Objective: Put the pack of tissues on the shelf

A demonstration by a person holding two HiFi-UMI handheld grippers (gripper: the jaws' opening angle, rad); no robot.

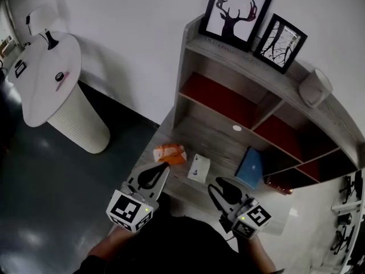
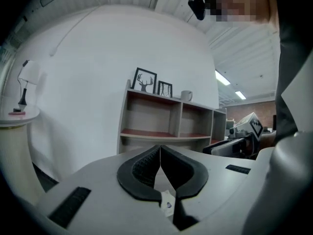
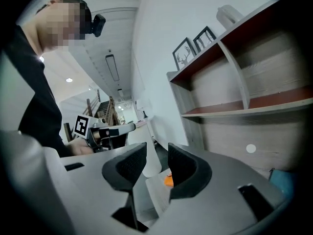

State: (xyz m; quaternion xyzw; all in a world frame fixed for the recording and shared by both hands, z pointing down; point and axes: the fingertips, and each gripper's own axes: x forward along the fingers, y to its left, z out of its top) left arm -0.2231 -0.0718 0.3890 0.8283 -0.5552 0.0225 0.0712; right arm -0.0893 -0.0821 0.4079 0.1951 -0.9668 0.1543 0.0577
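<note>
A white pack of tissues (image 1: 198, 168) lies flat on the grey desk surface (image 1: 217, 144) of the shelf unit (image 1: 228, 99), near the front edge. My left gripper (image 1: 163, 169) is just left of it, with its jaws pressed together and nothing in them; in its own view the left gripper (image 2: 160, 148) faces the shelves (image 2: 151, 131). Just right of the pack, my right gripper (image 1: 219, 182) stands open. The right gripper (image 3: 157, 153) has nothing between its pads, and the pale pack (image 3: 155, 192) shows low in the gap.
An orange packet (image 1: 171, 153) lies left of the tissues and a blue book (image 1: 250, 167) to their right. Two framed pictures (image 1: 235, 13) and a white mug (image 1: 315, 87) stand on top of the unit. A round white table (image 1: 48, 76) stands far left.
</note>
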